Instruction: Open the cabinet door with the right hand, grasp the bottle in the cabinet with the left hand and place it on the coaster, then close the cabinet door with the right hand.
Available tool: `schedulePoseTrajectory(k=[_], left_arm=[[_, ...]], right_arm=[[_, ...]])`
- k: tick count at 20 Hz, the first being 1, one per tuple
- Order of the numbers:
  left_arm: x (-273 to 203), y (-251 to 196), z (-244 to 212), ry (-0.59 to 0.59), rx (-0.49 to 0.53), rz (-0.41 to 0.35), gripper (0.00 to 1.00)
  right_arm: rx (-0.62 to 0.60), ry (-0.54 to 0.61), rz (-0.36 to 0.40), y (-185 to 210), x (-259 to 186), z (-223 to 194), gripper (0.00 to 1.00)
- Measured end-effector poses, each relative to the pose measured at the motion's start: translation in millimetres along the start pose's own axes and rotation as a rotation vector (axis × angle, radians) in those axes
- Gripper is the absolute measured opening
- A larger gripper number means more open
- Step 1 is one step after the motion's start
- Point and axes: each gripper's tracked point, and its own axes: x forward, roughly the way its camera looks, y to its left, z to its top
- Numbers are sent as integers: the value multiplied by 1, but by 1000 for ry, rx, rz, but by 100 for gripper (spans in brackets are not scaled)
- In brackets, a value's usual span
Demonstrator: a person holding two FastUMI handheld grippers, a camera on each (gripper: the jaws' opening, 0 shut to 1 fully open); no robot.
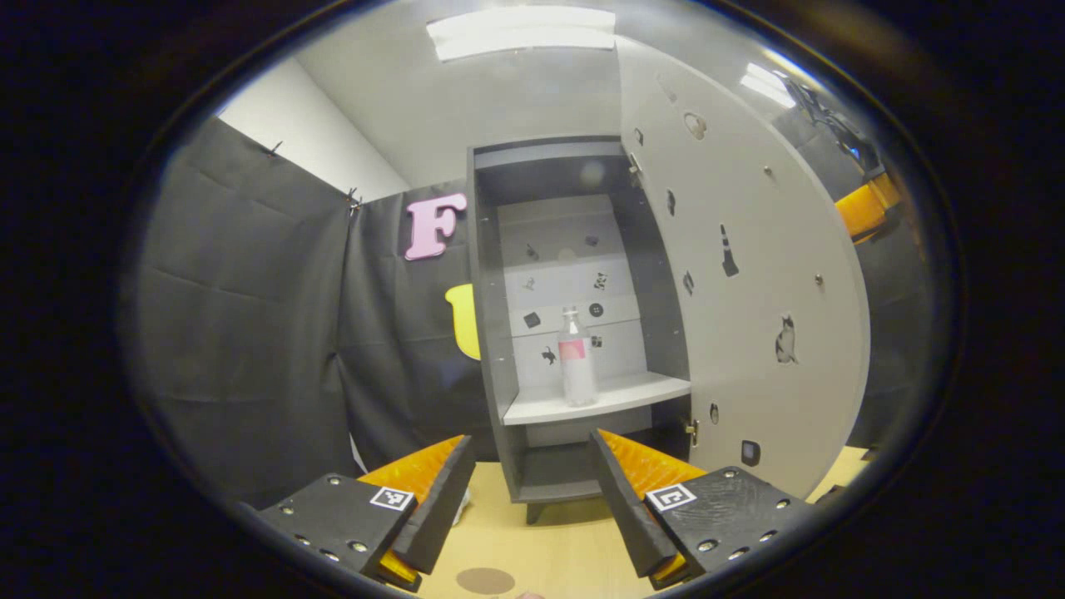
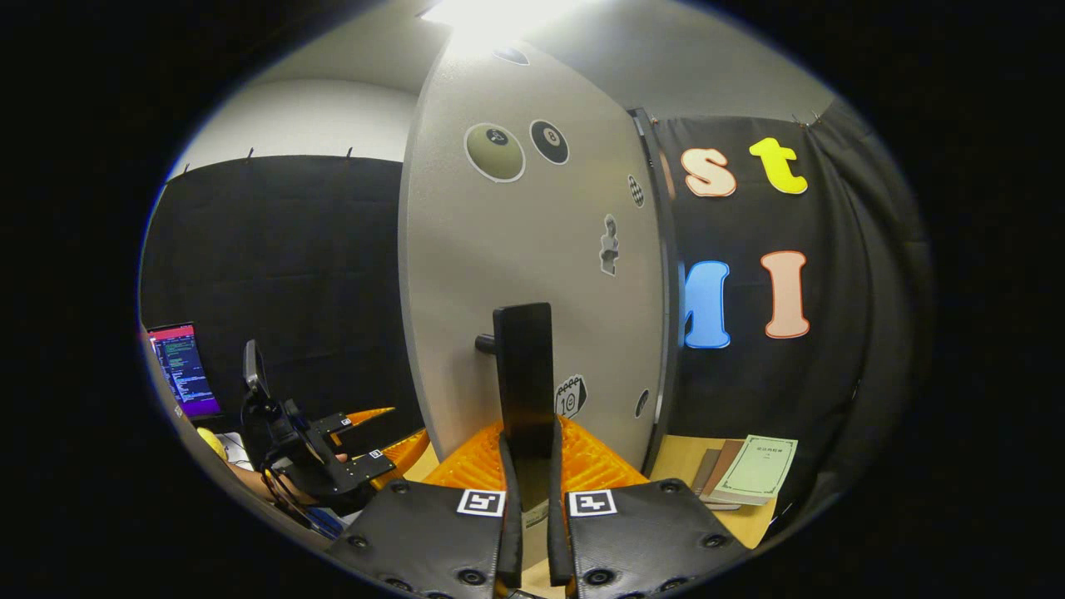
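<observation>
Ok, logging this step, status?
Right gripper shut on door handle, cabinet door open. Left gripper open, short of bottle upright on shelf. Path clear.

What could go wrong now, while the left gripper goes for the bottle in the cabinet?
The bottle is tall and thin and stands near the shelf edge, so a push from the open left gripper could tip it. The right gripper is shut on the door handle; if it slips, the door may swing back.
</observation>
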Motion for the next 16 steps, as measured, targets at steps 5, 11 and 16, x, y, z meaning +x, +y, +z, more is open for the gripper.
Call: schedulePoseTrajectory(k=[5,11,16], left_arm=[[4,-15,5,-10,3,-16,84],[14,-50,7,2,-21,-14,84],[31,-81,31,-21,-39,-38,86]], right_arm=[[7,-24,-82,-19,-11,-1,13],[114,-16,-67,-14,-44,-9,14],[-13,-59,-254,-57,-111,-23,25]])
